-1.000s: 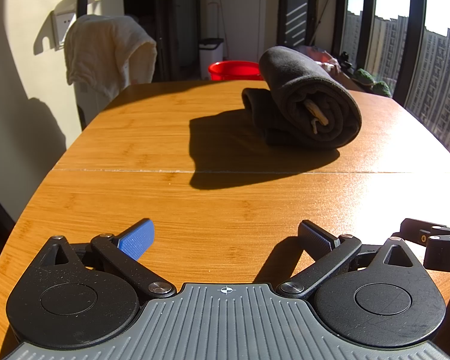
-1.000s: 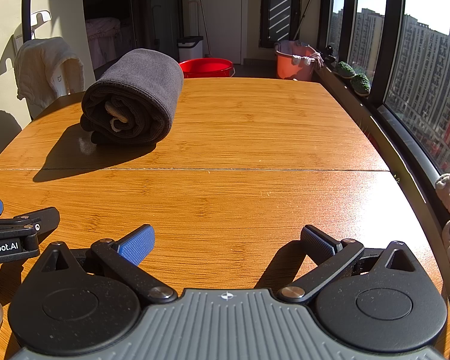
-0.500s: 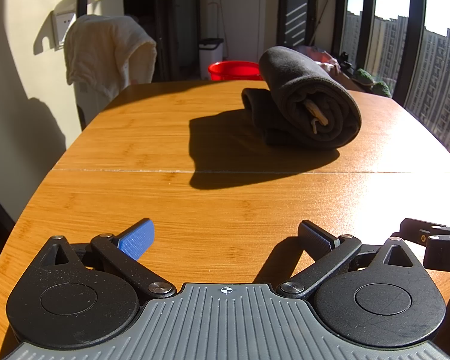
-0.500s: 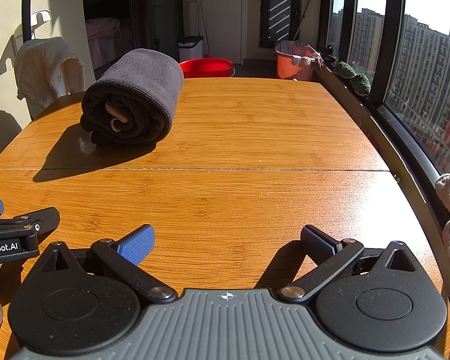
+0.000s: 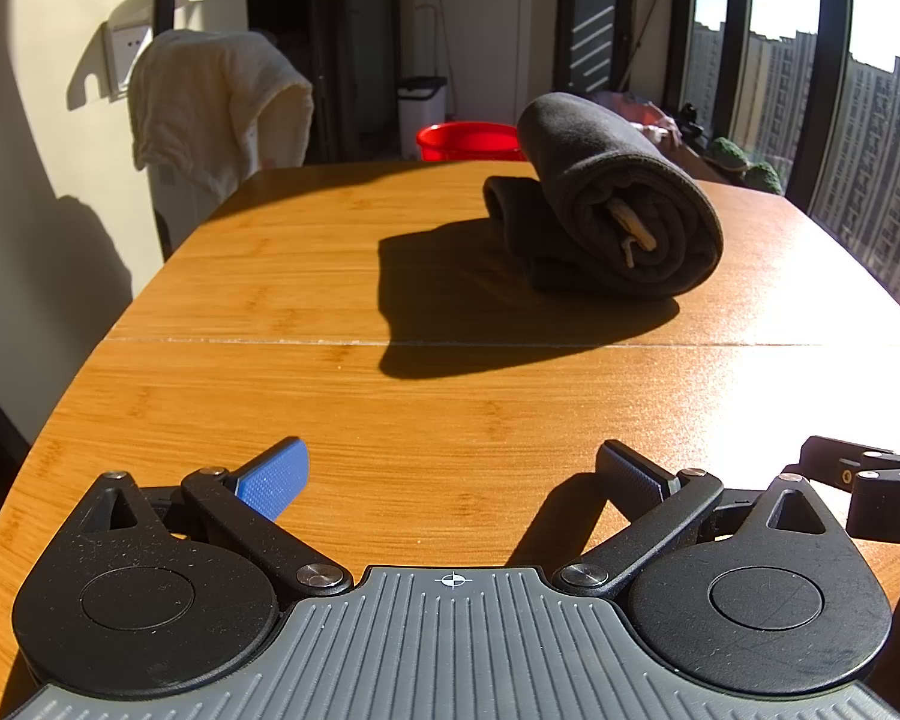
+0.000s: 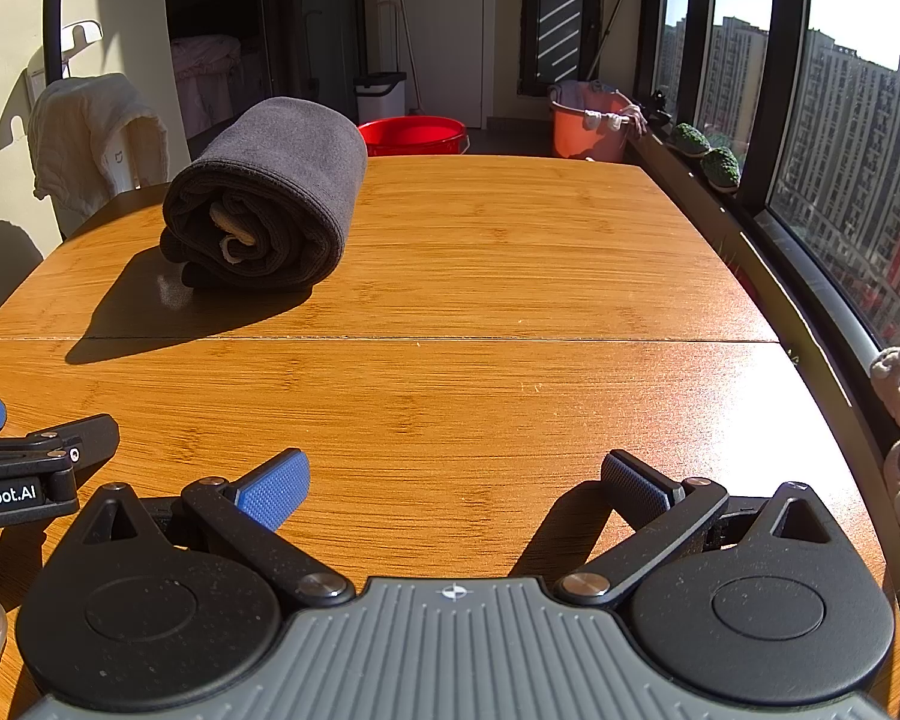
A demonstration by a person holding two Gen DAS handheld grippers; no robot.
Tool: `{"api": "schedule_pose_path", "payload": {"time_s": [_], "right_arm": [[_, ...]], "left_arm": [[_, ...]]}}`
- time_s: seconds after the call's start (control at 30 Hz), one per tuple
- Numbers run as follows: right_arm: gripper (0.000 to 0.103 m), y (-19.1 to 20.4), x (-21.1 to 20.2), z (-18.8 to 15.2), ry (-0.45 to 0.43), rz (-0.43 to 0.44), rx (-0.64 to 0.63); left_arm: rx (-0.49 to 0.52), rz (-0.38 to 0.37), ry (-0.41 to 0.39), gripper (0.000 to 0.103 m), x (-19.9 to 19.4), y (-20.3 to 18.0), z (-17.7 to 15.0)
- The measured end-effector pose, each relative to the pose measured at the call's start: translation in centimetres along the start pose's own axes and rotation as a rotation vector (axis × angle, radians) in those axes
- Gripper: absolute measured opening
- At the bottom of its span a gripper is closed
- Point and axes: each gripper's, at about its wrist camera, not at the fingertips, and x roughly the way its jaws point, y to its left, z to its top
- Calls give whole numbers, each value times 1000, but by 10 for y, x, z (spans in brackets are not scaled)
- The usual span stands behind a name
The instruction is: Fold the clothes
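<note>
Both tongs sit low over the near edge of the wooden table (image 5: 450, 408), side by side and spread wide with nothing between their fingers: the left gripper (image 5: 450, 468) shows its blue pad on one finger and a dark ribbed pad on the other, and the right gripper (image 6: 453, 474) is set the same way. From the right wrist view a part of the left gripper's body, with white lettering, pokes in at the left edge; from the left wrist view a black part of the right one pokes in at the right edge. Well apart from both, beyond the seam that crosses the tabletop, lies the dark grey rolled garment (image 5: 618, 204), its rolled end turned toward the cameras with a pale tag or cord showing in the middle of the spiral; a second dark fold sticks out beneath it on its far-left side. It casts a long shadow toward the left of the table. Past the far edge stands a red basin (image 6: 414, 135), an orange bucket (image 6: 588, 126) near the window, and a cream cloth (image 5: 216, 102) draped over something by the wall.
</note>
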Motion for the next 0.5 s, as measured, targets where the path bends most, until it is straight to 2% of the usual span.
{"api": "schedule_pose_path", "payload": {"time_s": [0.5], "right_arm": [[103,1,-1,0,-1,-2,-1]], "left_arm": [[-1,-1,0,103,0,0,0]]}}
